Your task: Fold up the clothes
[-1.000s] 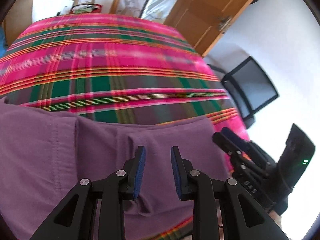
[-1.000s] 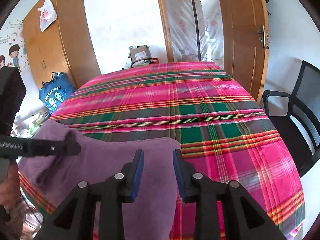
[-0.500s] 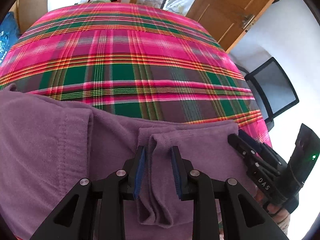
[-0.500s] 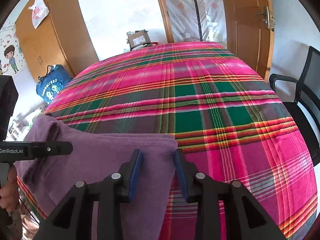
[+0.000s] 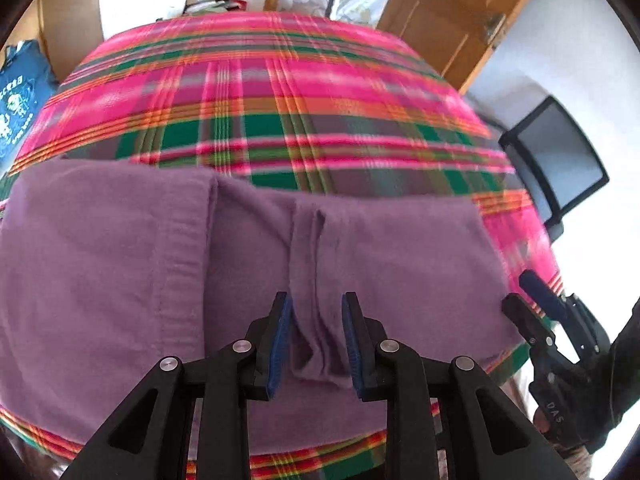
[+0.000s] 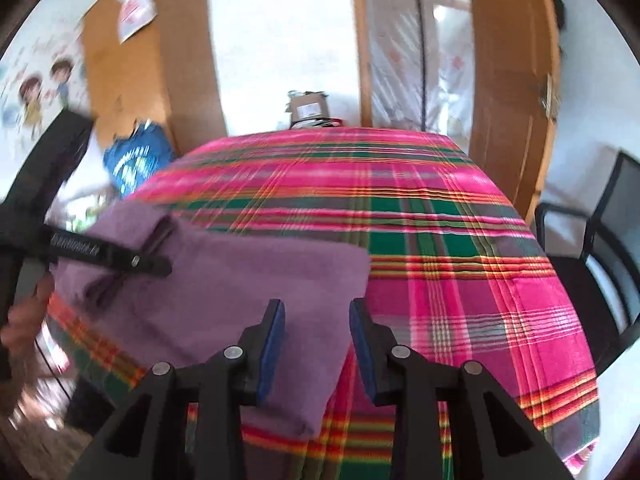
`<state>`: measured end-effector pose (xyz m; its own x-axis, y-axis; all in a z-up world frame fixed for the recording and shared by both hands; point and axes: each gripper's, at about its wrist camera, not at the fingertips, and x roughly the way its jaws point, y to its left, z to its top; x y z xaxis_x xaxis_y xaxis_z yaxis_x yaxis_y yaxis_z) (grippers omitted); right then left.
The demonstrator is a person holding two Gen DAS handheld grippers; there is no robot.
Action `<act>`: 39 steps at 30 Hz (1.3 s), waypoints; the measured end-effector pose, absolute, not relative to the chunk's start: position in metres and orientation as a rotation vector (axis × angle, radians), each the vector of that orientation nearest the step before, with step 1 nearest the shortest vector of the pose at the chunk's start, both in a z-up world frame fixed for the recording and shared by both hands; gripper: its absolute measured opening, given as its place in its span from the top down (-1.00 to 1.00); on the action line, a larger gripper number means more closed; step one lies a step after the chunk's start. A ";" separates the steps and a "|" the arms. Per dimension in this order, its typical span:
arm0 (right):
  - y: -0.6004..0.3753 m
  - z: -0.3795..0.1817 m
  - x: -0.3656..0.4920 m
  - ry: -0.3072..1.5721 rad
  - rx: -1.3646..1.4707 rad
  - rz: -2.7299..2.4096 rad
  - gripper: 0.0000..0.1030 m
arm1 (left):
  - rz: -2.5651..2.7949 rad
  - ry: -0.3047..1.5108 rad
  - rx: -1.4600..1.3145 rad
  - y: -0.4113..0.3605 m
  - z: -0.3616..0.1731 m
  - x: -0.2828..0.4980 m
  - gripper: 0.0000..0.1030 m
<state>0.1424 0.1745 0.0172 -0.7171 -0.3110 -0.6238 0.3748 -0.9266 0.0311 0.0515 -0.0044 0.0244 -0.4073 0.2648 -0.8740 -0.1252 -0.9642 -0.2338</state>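
- A raised fold of the purple garment (image 5: 312,320) is straddled by the left gripper (image 5: 316,340), pads parted, not pressing.
- The garment's right edge is straddled by the released right gripper (image 6: 316,344) on the plaid cloth (image 6: 460,280).

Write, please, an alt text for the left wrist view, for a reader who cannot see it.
A purple garment lies on a pink and green plaid cloth, a raised fold of it between the blue pads of the left tool. The right tool shows at the right edge; a black chair stands beyond.
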 end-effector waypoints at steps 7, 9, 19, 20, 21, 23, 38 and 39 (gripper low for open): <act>0.179 -0.003 0.150 0.121 1.012 -2.591 0.34 | 2.445 -0.181 -1.575 -0.010 0.018 0.057 0.44; 0.182 -0.003 0.154 0.121 1.012 -2.591 0.31 | 2.447 -0.176 -1.573 -0.011 0.018 0.058 0.44; 0.189 0.012 0.159 0.045 1.027 -2.570 0.17 | 2.424 -0.298 -1.584 -0.032 0.027 0.066 0.44; 0.187 0.016 0.159 0.015 1.005 -2.555 0.17 | 2.453 -0.305 -1.560 -0.036 0.034 0.068 0.44; 0.185 0.021 0.158 -0.014 0.984 -2.539 0.17 | 2.466 -0.317 -1.541 -0.040 0.038 0.069 0.44; 0.175 0.029 0.156 -0.011 0.946 -2.533 0.17 | 2.476 -0.360 -1.501 -0.048 0.047 0.072 0.44; 0.100 0.022 0.143 0.261 0.981 -2.488 0.17 | 2.604 -0.558 -1.434 -0.134 0.060 0.090 0.44; 0.096 0.027 0.143 0.247 0.957 -2.478 0.17 | 2.626 -0.577 -1.423 -0.144 0.061 0.093 0.44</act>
